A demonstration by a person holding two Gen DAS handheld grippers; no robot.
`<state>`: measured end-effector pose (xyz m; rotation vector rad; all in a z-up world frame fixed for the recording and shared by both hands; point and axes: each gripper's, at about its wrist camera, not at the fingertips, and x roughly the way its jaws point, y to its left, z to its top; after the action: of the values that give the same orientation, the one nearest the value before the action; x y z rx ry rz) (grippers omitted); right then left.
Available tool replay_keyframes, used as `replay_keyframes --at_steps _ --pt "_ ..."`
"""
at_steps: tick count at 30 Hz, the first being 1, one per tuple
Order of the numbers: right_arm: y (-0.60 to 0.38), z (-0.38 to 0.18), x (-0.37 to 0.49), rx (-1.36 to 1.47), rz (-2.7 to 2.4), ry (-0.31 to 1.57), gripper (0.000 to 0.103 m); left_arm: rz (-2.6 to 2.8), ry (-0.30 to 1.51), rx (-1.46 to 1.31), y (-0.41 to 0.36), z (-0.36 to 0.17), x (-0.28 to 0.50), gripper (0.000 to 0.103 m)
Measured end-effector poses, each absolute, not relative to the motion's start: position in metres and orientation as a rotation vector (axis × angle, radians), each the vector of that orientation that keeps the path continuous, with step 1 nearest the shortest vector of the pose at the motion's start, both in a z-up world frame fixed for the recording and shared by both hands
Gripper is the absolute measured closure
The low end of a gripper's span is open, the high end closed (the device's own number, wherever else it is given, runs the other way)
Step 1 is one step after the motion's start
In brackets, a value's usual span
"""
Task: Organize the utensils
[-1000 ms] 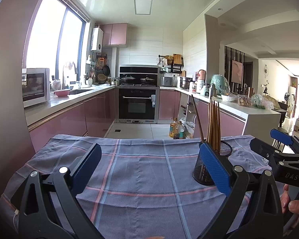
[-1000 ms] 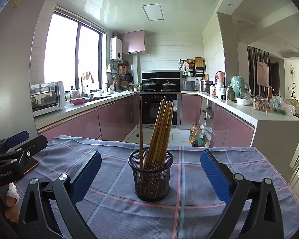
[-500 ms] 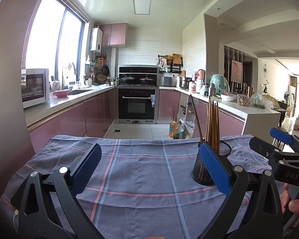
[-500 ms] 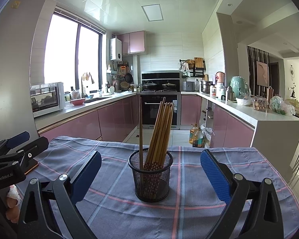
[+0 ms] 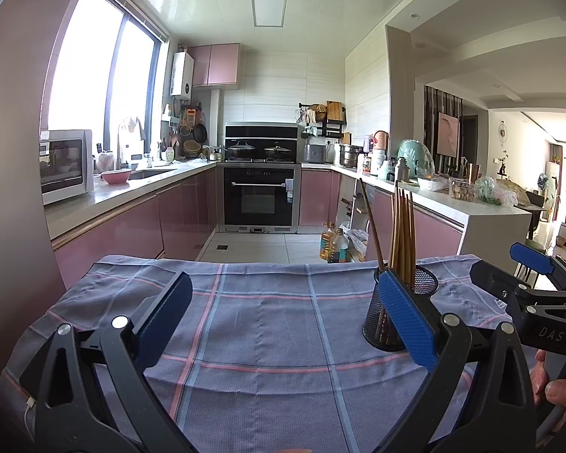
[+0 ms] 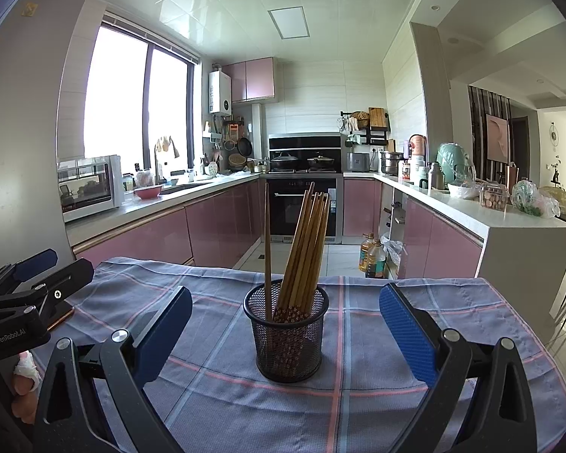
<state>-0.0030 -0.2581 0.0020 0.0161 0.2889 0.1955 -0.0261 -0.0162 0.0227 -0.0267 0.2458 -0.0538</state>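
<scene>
A black mesh holder (image 6: 286, 334) stands upright on the checked cloth, filled with several wooden chopsticks (image 6: 305, 249); one chopstick (image 6: 267, 249) stands apart at its left. My right gripper (image 6: 285, 330) is open, its blue pads level with the holder on either side, not touching it. In the left wrist view the holder (image 5: 381, 317) sits to the right, partly behind the right pad (image 5: 407, 317). My left gripper (image 5: 283, 321) is open over bare cloth, holding nothing. Each gripper shows at the edge of the other's view.
The table carries a blue-grey cloth (image 5: 264, 321) with pink and blue lines; its far edge drops to the kitchen floor. Pink cabinets, an oven (image 5: 259, 198) and cluttered counters lie beyond. Oil bottles (image 6: 373, 255) stand on the floor. A hand (image 5: 558, 389) grips the right tool.
</scene>
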Motion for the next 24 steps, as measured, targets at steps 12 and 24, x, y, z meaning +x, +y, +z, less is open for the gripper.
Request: replay_keyframes --at_steps 12,24 --pt "-0.2584 0.0021 -0.0020 0.019 0.196 0.290 0.007 -0.054 0.246 -0.027 -0.0164 0.0228 -0.0261 0.006" --pt "-0.2587 0.0003 -0.0007 0.025 0.192 0.295 0.007 -0.053 0.248 -0.025 -0.0174 0.0226 -0.0263 0.006"
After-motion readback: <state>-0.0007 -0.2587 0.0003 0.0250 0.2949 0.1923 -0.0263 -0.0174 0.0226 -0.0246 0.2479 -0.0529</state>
